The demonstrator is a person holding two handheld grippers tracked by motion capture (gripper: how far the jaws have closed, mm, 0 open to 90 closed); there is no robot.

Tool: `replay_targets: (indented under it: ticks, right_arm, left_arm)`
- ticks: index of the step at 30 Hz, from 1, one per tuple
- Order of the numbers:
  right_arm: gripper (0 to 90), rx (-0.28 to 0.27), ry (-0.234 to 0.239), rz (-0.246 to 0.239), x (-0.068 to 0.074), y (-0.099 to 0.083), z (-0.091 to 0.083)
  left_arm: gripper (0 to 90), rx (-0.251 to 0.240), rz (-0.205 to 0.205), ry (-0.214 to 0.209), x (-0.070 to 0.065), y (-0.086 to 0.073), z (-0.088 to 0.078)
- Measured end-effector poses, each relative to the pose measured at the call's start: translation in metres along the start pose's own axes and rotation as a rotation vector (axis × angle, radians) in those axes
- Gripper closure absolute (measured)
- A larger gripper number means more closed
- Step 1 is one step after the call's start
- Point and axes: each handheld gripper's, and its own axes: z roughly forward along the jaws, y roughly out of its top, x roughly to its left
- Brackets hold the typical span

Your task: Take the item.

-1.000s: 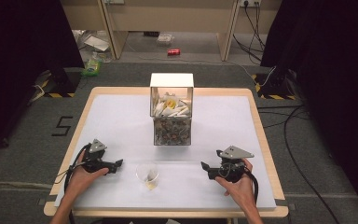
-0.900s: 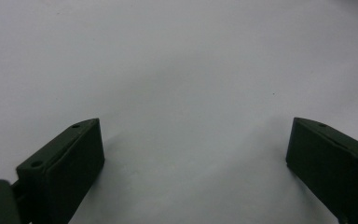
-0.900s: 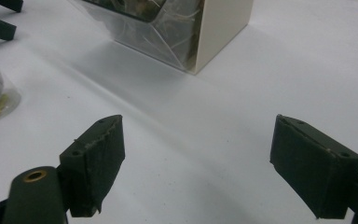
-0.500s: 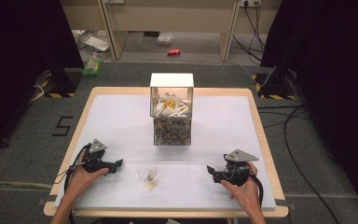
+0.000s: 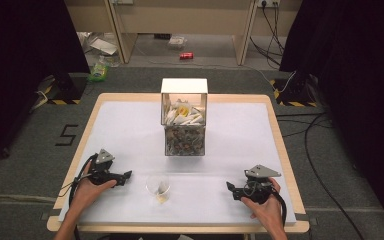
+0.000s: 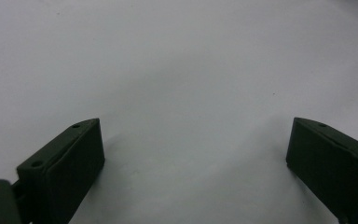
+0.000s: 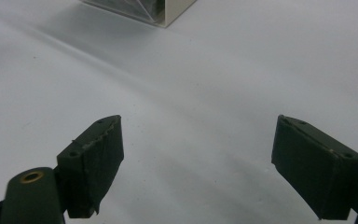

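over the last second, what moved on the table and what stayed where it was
The right gripper drew back toward the person's edge of the table and a little outward; its jaws stand wide open, holding nothing. The left gripper kept its place, also open and empty. The small clear cup between them and the clear box of odds and ends behind it did not move.

Clear box (image 7: pixel 142 10) cut off by top edge of right gripper view, contents of box (image 5: pixel 184 130) too small to tell in high view, forearms cropped at bottom edge, small cup (image 5: pixel 158 189) contents unclear
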Motion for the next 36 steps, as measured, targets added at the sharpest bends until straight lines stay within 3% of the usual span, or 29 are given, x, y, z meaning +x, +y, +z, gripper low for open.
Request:
replay_targets:
  ticks: [20,25,36]
  right_arm:
    - [15.9,0.089,-0.018,-0.014,0.000,-0.014,0.003]
    - [15.8,0.092,-0.032,-0.052,0.003,-0.015,0.004]
    - [15.6,0.081,-0.038,-0.051,0.004,-0.017,0.004]
  left_arm:
    - [3.3,-0.001,0.000,0.001,0.000,0.000,0.000]
    - [3.3,-0.001,0.001,0.001,0.000,0.000,0.000]
    - [3.3,-0.001,-0.001,0.002,0.000,0.000,0.000]
